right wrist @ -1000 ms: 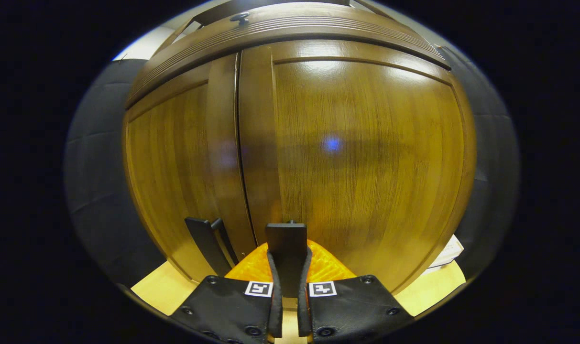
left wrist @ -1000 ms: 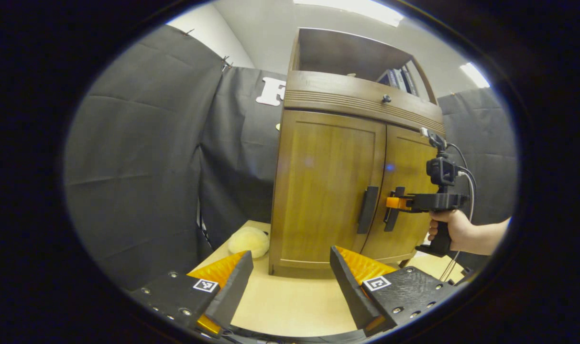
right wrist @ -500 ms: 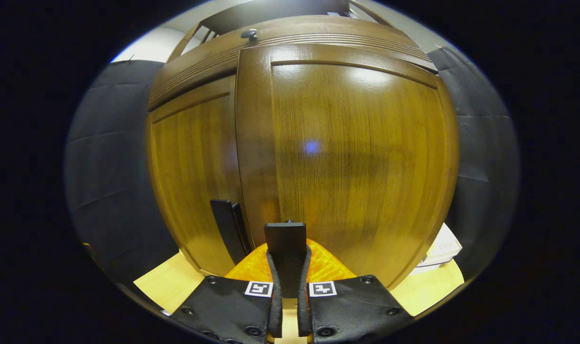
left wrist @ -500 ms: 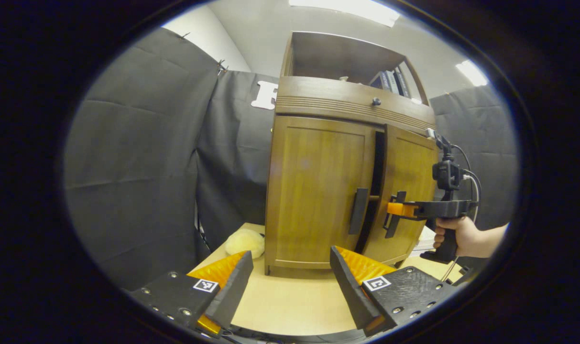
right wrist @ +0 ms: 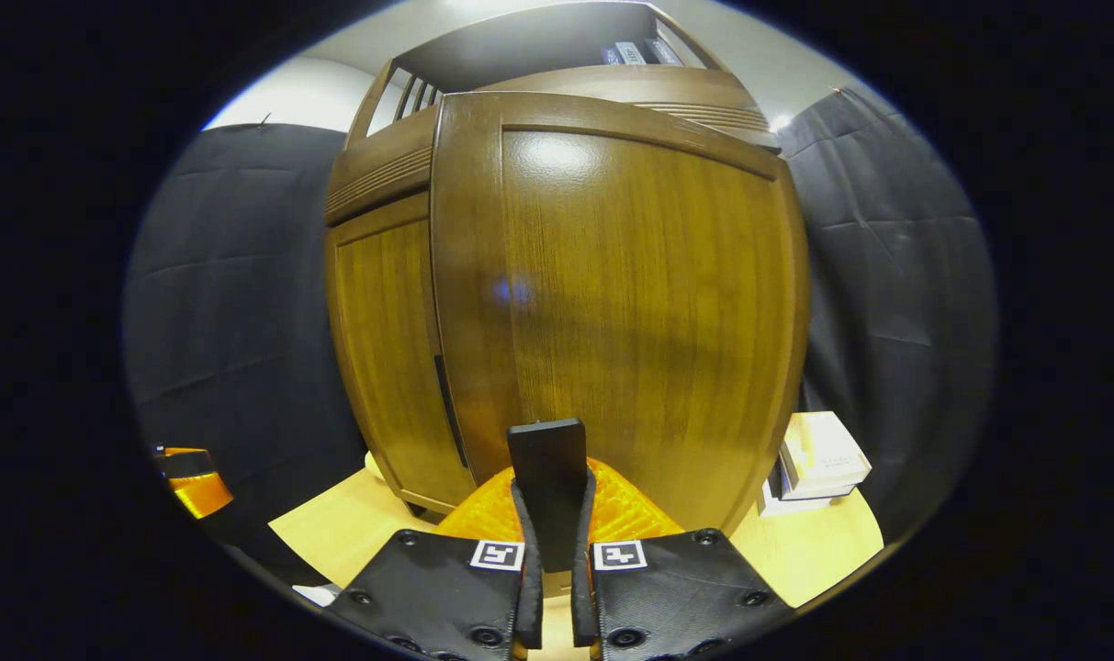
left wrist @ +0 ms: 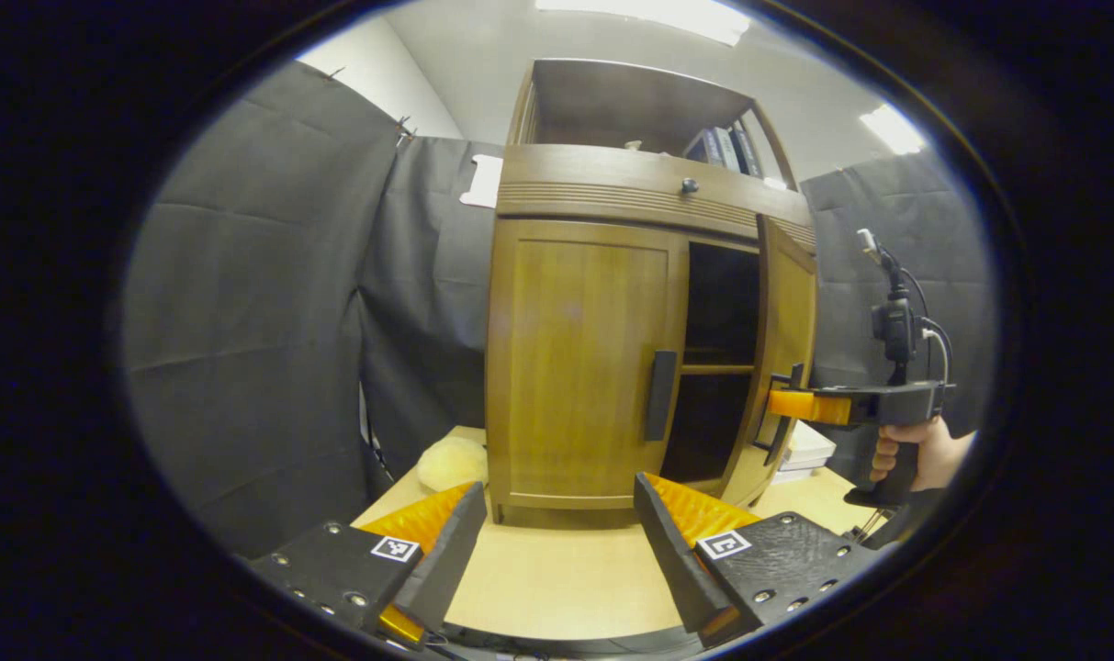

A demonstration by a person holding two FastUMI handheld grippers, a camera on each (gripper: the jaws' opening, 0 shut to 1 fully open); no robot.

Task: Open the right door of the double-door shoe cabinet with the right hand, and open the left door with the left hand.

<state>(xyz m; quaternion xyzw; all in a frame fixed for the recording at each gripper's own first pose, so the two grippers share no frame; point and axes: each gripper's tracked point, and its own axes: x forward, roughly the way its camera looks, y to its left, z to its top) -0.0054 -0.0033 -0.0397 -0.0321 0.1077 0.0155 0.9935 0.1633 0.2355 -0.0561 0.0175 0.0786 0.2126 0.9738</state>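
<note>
Cabinet (left wrist: pixel 575 367): stands on the table (left wrist: pixel 557 578), near its back edge.
Right door (right wrist: pixel 630 303): swung well out, dark inside showing beside it.
Left door (left wrist: pixel 579 367): closed, its handle (left wrist: pixel 660 395) untouched.
Right gripper (right wrist: pixel 548 514): jaws clamped on the right door's handle (right wrist: pixel 547 468); a hand (left wrist: pixel 915 454) holds it.
Left gripper (left wrist: pixel 557 542): jaws wide apart, holding nothing, over the table and well short of the cabinet.

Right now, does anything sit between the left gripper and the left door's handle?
Nothing visible does. The left gripper, open, faces the left door handle across bare tabletop. The pale plush lies off to the side, by the cabinet's corner.
</note>
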